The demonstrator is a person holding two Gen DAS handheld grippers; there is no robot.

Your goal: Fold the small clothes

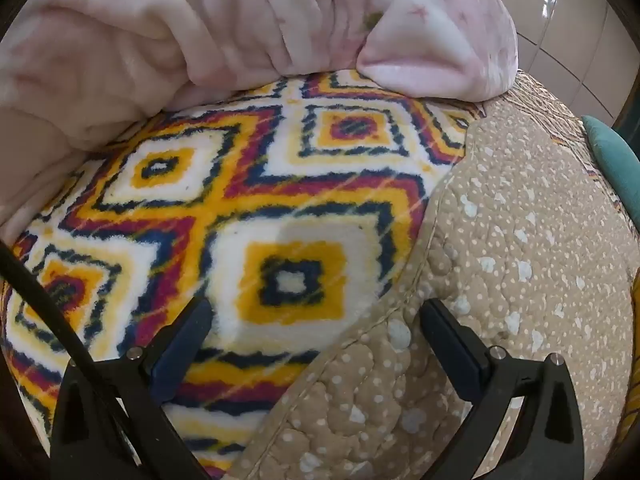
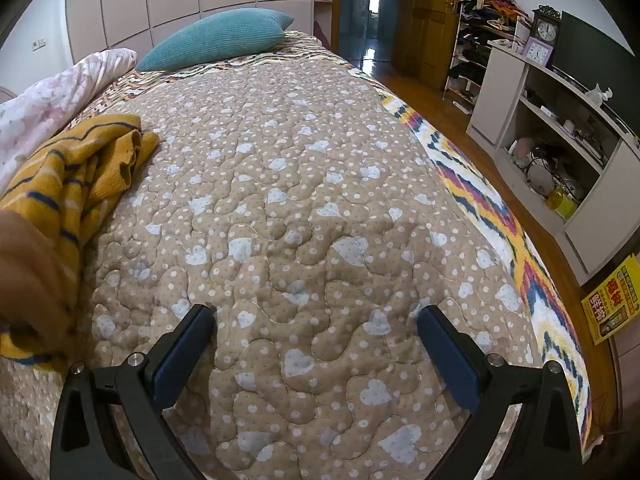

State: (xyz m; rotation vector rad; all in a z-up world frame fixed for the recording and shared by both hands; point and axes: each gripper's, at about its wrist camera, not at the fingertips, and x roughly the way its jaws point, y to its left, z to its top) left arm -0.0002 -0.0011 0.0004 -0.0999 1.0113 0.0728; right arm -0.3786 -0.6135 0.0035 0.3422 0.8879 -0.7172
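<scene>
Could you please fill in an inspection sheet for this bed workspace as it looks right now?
Surface: beige quilt with white dots and hearts, lying over a bright diamond-pattern blanket.
Job's things: crumpled mustard striped garment at the quilt's left edge, not yet folded.
Clutter: pink fleece blanket bunched at the far side; teal pillow.
Grippers: left gripper and right gripper both open, holding nothing.
Cables: black cable beside the left gripper.
Surroundings: white shelf unit, clocks, wooden door.
</scene>
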